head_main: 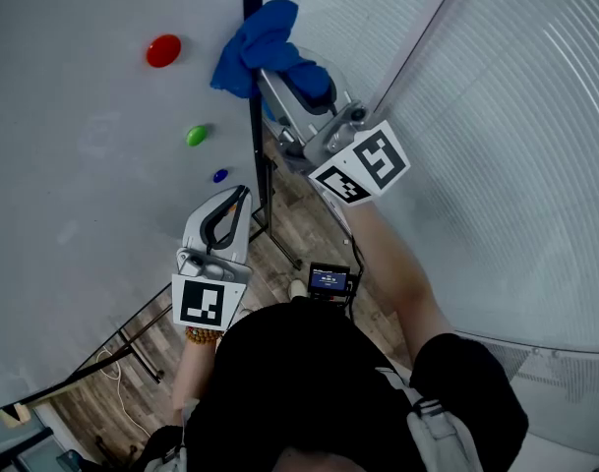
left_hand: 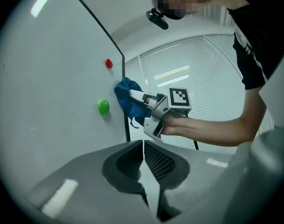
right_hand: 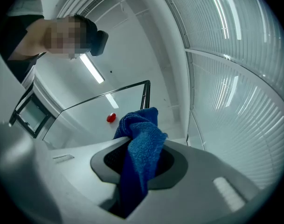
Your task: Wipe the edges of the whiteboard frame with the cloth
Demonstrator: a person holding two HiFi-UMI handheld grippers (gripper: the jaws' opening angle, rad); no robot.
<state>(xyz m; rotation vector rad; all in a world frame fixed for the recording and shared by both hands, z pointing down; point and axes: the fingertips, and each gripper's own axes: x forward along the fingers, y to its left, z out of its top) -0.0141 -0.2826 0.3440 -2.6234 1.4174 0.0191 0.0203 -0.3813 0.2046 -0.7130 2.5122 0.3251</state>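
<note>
black shirt (head_main: 309, 382) closest; left hand-held gripper (head_main: 238, 193) clenched empty beside the frame (head_main: 252, 126), right hand-held gripper (head_main: 277, 72) clamping the cloth (head_main: 260, 39) at the frame, which wants firm pressure and a steady slide along it.

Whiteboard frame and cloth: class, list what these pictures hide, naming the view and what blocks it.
1. The frame under the cloth: head view, the cloth covers that stretch, so contact is unconfirmed.
2. Pads of the right gripper: right gripper view, cloth fills the jaws.
3. Left and top edges of the whiteboard: head view, cut off by the picture edge.
4. Text on the small screen: head view, too small to read.
</note>
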